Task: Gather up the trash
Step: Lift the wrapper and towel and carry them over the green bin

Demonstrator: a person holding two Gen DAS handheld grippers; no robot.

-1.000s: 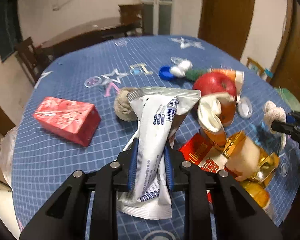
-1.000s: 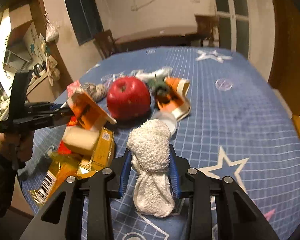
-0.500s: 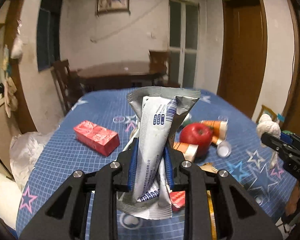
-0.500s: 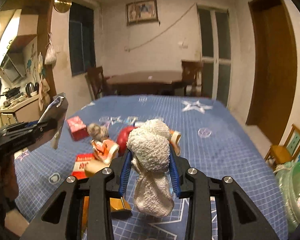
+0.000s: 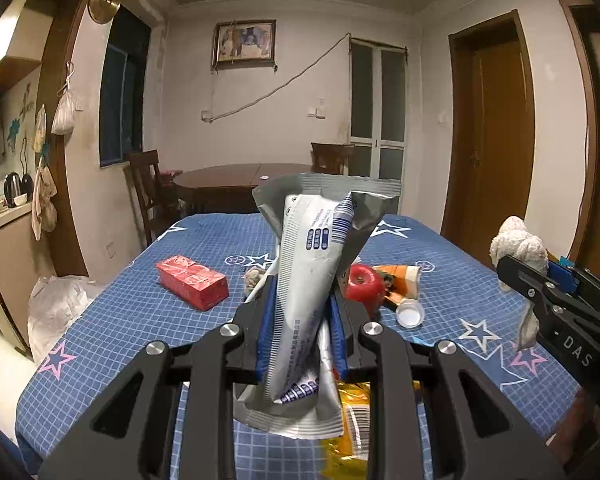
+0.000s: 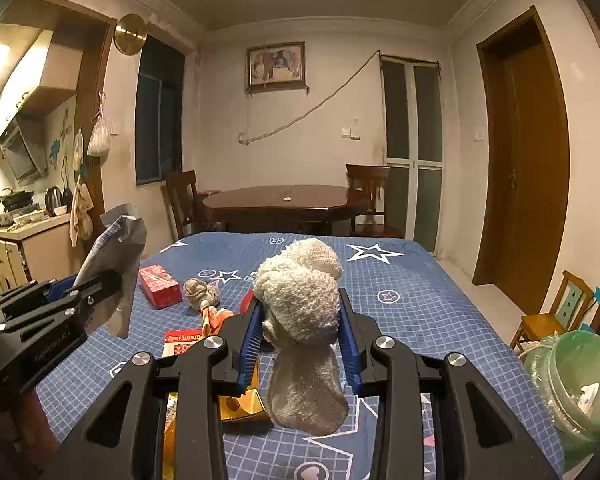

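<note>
My left gripper (image 5: 303, 328) is shut on a crumpled grey and white foil wrapper (image 5: 312, 272), lifted above the blue star-patterned tablecloth (image 5: 140, 312). My right gripper (image 6: 300, 336) is shut on a wadded white cloth (image 6: 300, 304) that hangs below its pads. Each gripper shows in the other's view: the right gripper (image 5: 516, 276) with the cloth at the right edge, the left gripper (image 6: 96, 284) with the wrapper at the left. On the table lie a red carton (image 5: 191, 281), a red apple (image 5: 365, 282), an orange wrapper (image 5: 400, 274), a white cap (image 5: 410, 314) and gold packaging (image 6: 240, 402).
A green plastic bin (image 6: 572, 380) with a liner stands beside the table at the lower right. A white bag (image 5: 60, 304) lies on the floor at the left. A dark wooden table (image 6: 284, 200) with chairs stands beyond, and a small wooden chair (image 6: 556, 312) near the door.
Both grippers have risen and tilted up from looking down at the litter to looking across the room. The wrapper and the cloth stay gripped, lifted off the table.
</note>
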